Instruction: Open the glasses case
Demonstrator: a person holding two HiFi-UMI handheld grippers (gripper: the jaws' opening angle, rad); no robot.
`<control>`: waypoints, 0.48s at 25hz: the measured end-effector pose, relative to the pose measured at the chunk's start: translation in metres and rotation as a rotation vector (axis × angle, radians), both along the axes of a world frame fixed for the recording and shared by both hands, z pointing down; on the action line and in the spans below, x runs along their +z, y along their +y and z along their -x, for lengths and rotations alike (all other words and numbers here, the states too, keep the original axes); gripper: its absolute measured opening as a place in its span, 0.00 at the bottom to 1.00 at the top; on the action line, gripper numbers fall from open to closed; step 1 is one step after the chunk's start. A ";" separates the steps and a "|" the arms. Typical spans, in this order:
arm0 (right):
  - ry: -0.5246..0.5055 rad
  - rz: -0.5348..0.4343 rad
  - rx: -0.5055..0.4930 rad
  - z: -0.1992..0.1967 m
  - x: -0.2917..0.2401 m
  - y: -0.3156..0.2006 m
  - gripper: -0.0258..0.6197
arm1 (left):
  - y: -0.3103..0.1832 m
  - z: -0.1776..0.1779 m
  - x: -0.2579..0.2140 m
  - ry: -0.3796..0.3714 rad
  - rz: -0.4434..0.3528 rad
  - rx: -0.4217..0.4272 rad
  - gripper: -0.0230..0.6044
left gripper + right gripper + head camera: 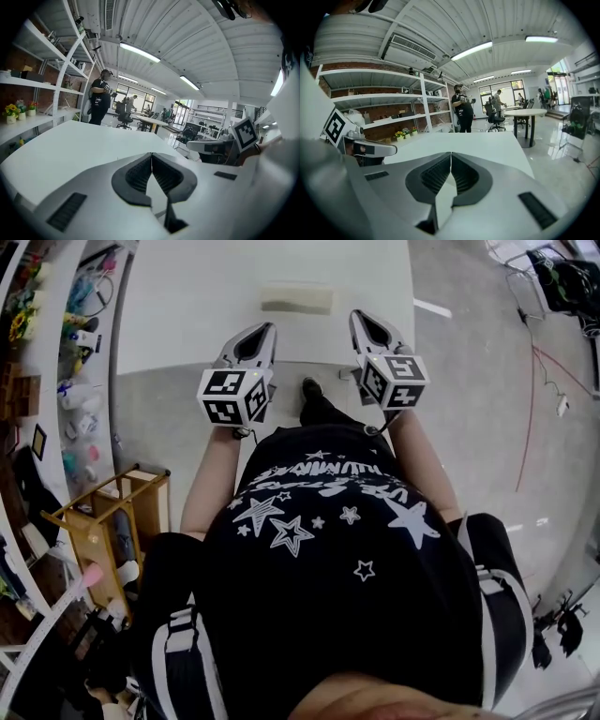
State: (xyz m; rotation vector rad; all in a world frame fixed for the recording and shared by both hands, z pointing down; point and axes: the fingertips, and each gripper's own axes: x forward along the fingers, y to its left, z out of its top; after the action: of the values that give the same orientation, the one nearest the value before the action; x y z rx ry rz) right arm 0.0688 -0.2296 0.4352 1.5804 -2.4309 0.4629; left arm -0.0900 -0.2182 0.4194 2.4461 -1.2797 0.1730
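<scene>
A: Where is the glasses case (296,298)?
B: Flat on the table (187,306), towards its far side.
A: And the jaws?
B: The left gripper (265,331) and right gripper (361,319) are at the table's near edge, both closed tight and empty.

Over near edge of white surface (178,315), left hand-held gripper (263,329) and right hand-held gripper (360,317), jaws together; pale glasses case (296,298) lying beyond, clear of the 2.

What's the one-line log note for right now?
left gripper: shut, empty | right gripper: shut, empty | glasses case: on table, untouched, ahead of both
</scene>
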 end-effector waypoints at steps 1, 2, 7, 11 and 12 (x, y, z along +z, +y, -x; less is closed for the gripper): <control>0.001 0.002 -0.008 -0.002 0.001 -0.007 0.05 | -0.007 -0.002 0.004 -0.010 0.006 -0.005 0.06; 0.000 0.004 -0.014 -0.003 0.002 -0.014 0.05 | -0.014 -0.005 0.007 -0.024 0.011 -0.010 0.06; 0.026 0.026 -0.073 -0.004 0.011 -0.046 0.05 | -0.042 -0.013 0.026 -0.059 0.059 -0.030 0.06; 0.057 0.036 -0.135 0.000 0.022 -0.064 0.05 | -0.057 -0.017 0.050 -0.090 0.119 -0.040 0.06; 0.065 0.039 -0.148 0.001 0.025 -0.069 0.05 | -0.061 -0.017 0.056 -0.102 0.133 -0.043 0.06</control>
State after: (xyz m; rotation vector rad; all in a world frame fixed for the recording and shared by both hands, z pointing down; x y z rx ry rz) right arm 0.0681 -0.2983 0.4607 1.3660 -2.4519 0.4225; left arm -0.0727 -0.2789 0.4751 2.3218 -1.3182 0.3638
